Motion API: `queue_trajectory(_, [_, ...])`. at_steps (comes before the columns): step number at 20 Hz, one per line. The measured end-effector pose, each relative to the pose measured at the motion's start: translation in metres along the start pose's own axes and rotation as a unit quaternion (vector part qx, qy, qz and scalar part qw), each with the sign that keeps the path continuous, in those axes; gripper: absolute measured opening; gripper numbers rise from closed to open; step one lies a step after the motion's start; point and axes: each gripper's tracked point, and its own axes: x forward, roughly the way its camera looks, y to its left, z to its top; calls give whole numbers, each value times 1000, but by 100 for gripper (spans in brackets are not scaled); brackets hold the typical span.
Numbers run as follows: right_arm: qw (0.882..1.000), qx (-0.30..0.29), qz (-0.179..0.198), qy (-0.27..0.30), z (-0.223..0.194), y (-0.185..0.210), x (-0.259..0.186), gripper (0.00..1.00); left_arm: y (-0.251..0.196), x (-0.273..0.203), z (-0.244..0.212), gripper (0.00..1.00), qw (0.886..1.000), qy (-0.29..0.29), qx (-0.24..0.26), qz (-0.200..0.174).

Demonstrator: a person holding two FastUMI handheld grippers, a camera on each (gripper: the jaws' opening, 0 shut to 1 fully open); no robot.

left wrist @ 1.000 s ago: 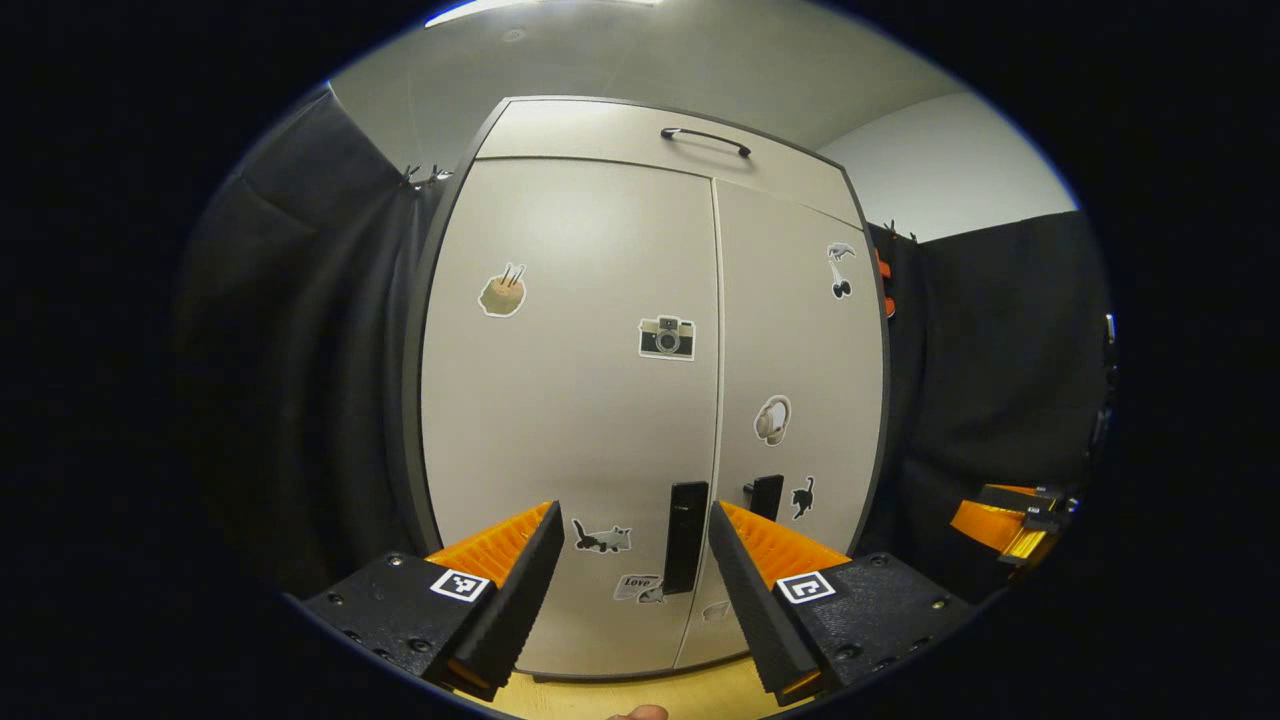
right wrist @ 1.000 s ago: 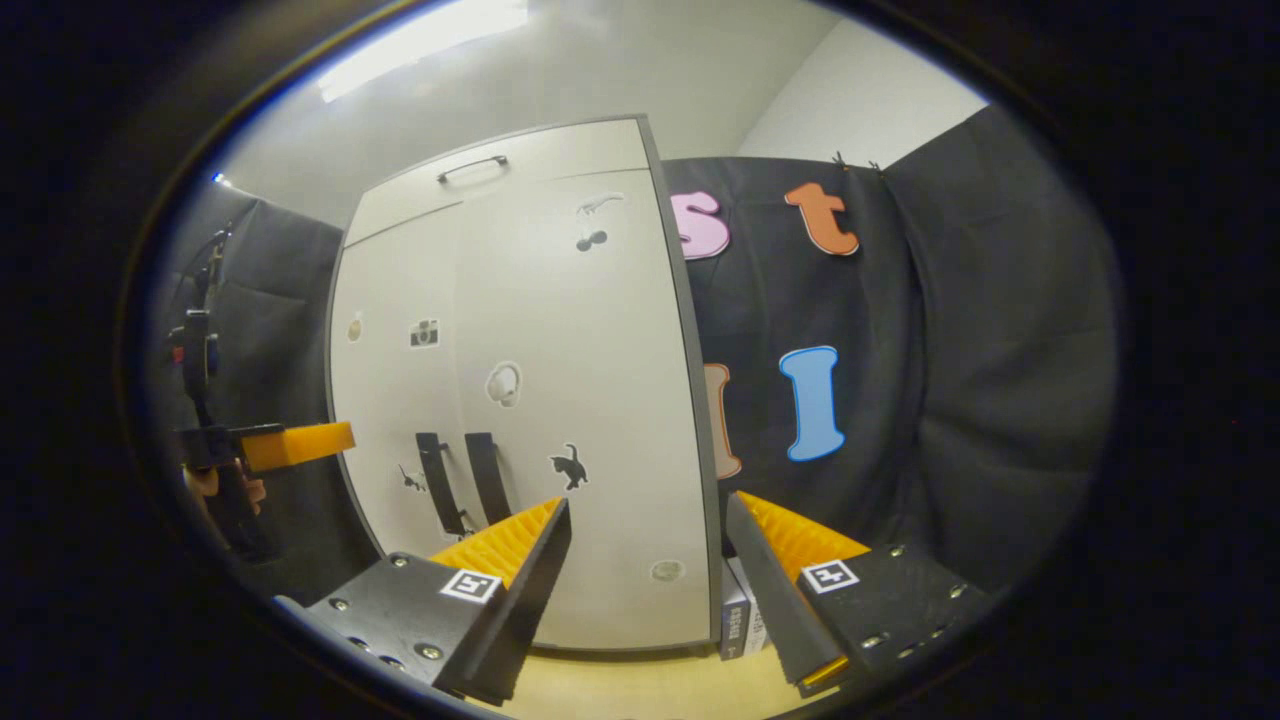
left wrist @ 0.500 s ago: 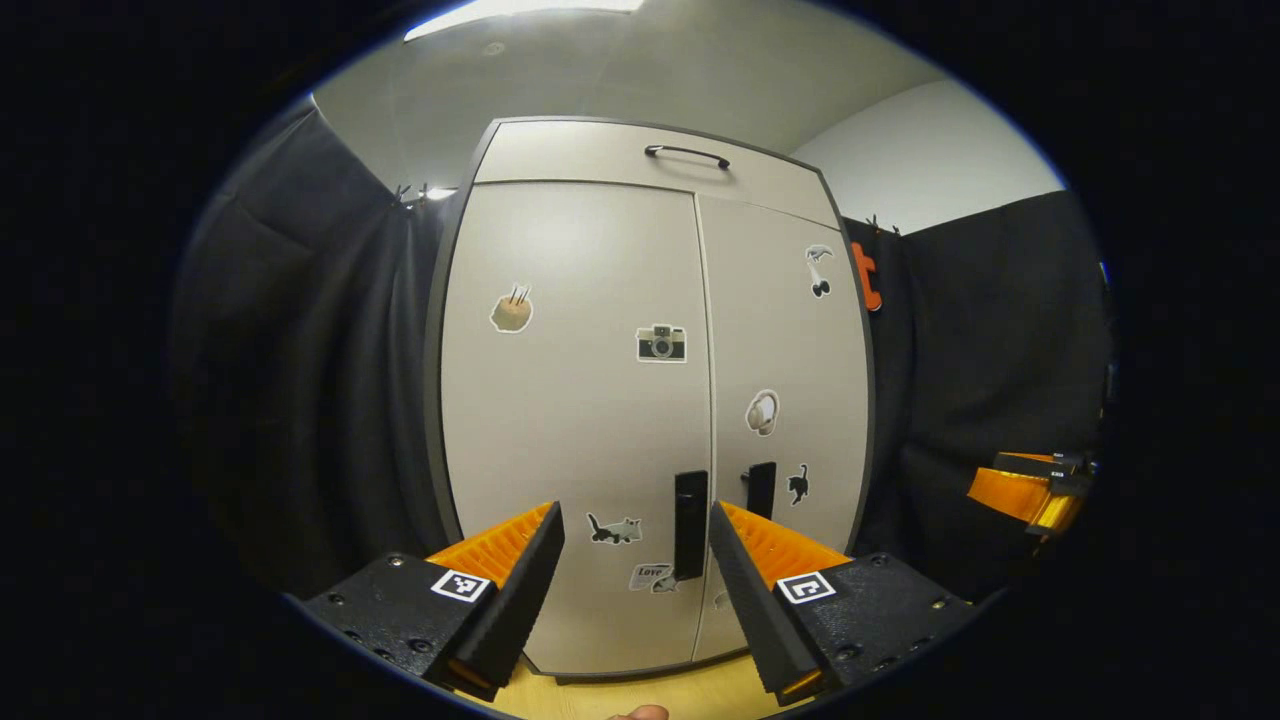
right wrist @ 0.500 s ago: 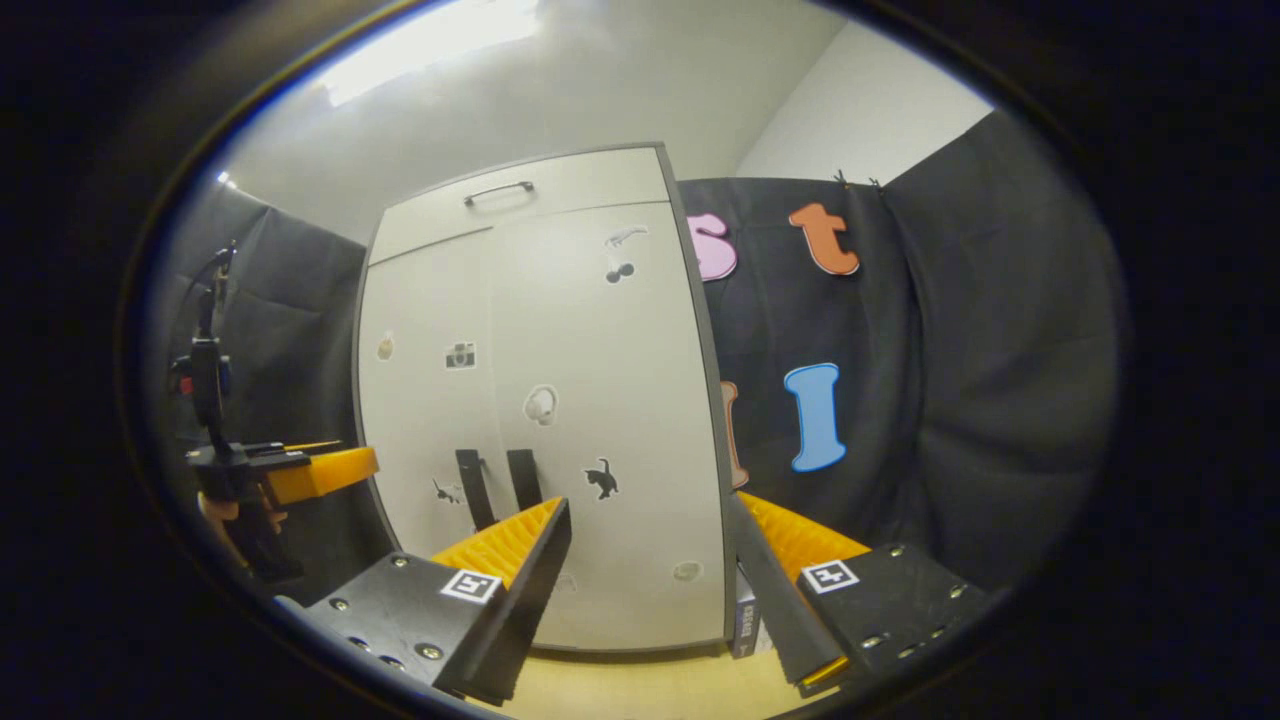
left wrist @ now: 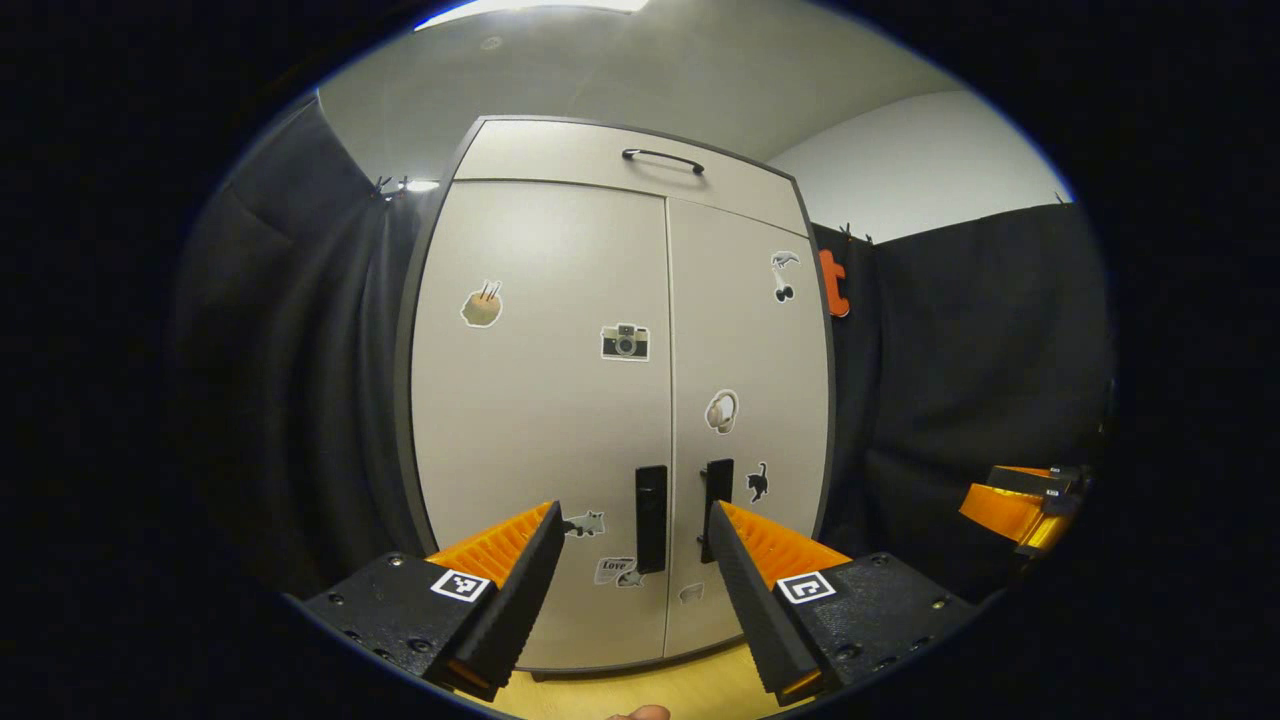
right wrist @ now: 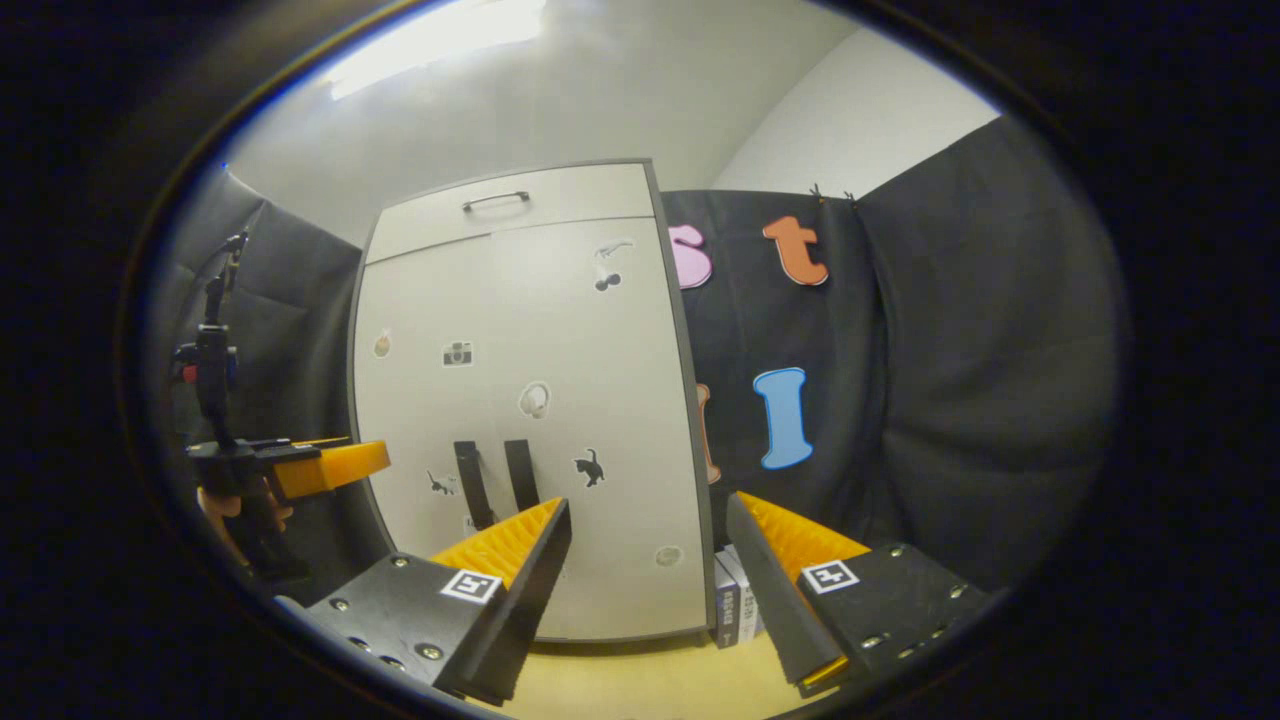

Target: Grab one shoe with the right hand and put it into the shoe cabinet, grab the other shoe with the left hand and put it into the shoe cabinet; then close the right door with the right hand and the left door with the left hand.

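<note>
Behind closed doors of the shoe cabinet, contents hidden.

Left tool and right tool gape wide, gripping nothing.

Ahead of you the shoe cabinet fills mid-frame, both doors flush, blocking any reach inside. Open air lies left and right; boxes stand at its lower right foot.
</note>
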Motion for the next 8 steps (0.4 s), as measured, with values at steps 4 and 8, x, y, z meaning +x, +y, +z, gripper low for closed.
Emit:
queue_trajectory(4, [1000,-12,-5,-8,10,-18,-3,93,-23,7,2,89,1000,-7,-2,-10])
queue_trajectory(8, [1000,-17,3,-16,20,-49,6,93,-53,20,5,89,1000,-12,-2,-2])
